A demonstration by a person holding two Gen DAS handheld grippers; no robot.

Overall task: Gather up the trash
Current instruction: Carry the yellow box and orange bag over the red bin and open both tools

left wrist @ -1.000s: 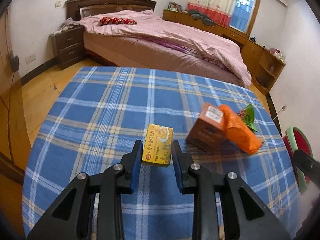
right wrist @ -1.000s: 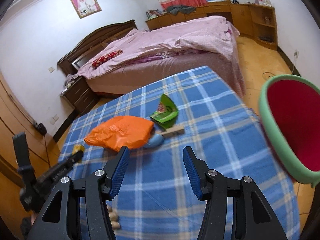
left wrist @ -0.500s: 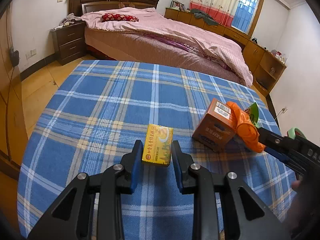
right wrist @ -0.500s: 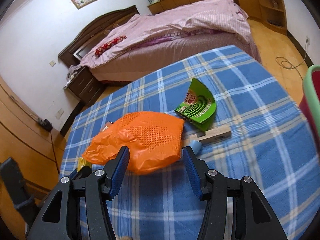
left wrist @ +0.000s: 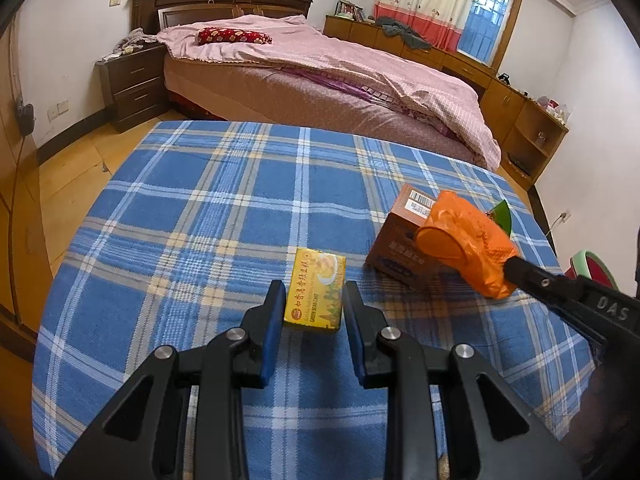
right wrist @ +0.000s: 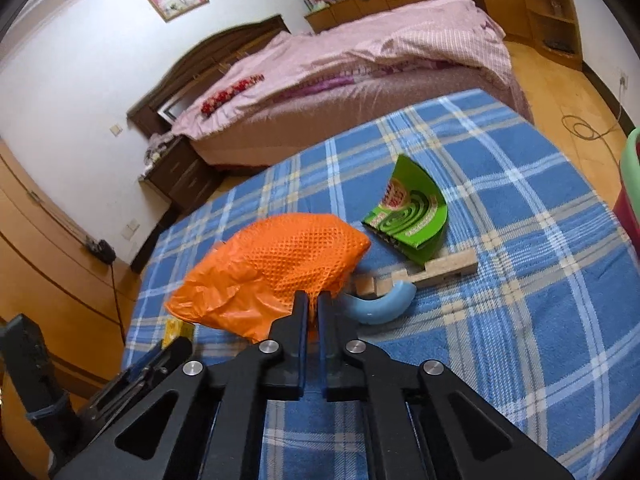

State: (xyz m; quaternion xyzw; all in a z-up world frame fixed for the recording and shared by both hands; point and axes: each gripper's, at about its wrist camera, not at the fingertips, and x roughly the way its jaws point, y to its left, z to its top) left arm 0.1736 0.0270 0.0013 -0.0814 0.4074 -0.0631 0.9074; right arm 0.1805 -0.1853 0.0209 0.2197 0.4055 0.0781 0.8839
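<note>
Right wrist view shows the right gripper (right wrist: 313,300) with its jaws just clamped together on the near edge of the orange bag (right wrist: 276,276), a fold of film pinched between the pads. The bag lies on the blue plaid tablecloth (right wrist: 520,320), its long axis running from the jaws up and leftward; a lift should therefore carry it back toward the right hand. Beyond it lie a green wrapper (right wrist: 412,216), a wooden strip (right wrist: 448,266) and a blue curved piece (right wrist: 384,306). The red bin with green rim (right wrist: 632,196) stands off the table's right edge; its contents are not visible. Left wrist view shows the left gripper (left wrist: 314,304) clenched on the yellow box (left wrist: 316,292), beside the brown carton (left wrist: 400,244).
</note>
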